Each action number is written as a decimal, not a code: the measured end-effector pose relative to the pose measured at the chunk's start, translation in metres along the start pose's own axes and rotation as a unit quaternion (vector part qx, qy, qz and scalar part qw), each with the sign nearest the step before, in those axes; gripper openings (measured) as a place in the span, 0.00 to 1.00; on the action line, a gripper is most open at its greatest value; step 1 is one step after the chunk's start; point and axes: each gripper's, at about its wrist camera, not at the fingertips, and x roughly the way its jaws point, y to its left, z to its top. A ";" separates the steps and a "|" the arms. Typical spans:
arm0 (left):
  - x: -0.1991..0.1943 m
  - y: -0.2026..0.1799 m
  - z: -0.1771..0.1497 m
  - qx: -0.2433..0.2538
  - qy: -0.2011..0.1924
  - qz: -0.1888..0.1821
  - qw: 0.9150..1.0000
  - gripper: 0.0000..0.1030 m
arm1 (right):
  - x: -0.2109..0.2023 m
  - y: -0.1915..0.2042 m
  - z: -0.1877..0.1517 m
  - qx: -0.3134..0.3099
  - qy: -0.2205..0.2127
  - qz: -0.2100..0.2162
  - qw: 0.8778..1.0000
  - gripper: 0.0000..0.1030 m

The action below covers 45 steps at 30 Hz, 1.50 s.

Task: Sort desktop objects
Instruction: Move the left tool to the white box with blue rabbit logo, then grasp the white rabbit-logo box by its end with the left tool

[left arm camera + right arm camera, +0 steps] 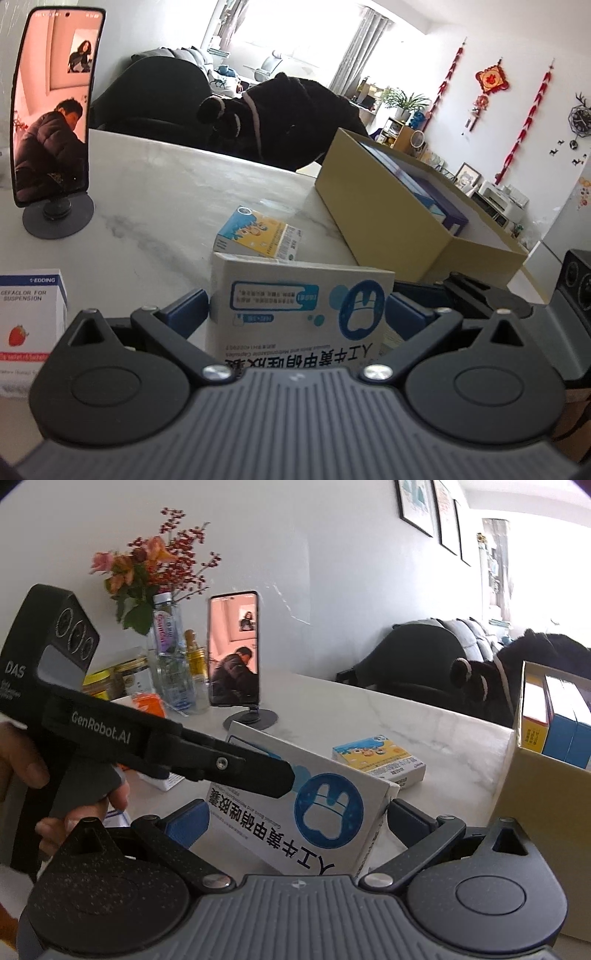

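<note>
Your left gripper (297, 314) clamps the white capsule box (295, 306) | your right gripper (295, 823) straddles it, grip unclear

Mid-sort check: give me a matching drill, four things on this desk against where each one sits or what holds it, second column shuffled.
Things:
1. white box with blue rabbit logo
2. small yellow and blue box
3. phone
4. blue boxes

Places:
A. upright on a round black stand
B. inside the cardboard box
C. between the fingers of both hand-held grippers, left and right
D. lying flat on the marble table, untouched

Pairs: 1-C, 2-D, 3-A, 4-B
</note>
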 end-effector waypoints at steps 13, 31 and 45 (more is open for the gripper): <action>-0.020 -0.030 -0.024 0.067 0.036 0.005 0.997 1.00 | -0.028 0.007 -0.012 -0.017 -0.001 0.022 1.000 1.00; 0.008 -0.054 0.005 0.214 0.105 0.026 0.971 0.99 | -0.049 0.002 -0.022 -0.025 0.001 0.001 1.000 1.00; 0.047 -0.093 0.017 0.311 0.244 0.011 0.918 0.44 | -0.081 -0.007 -0.025 -0.027 -0.013 -0.020 0.999 1.00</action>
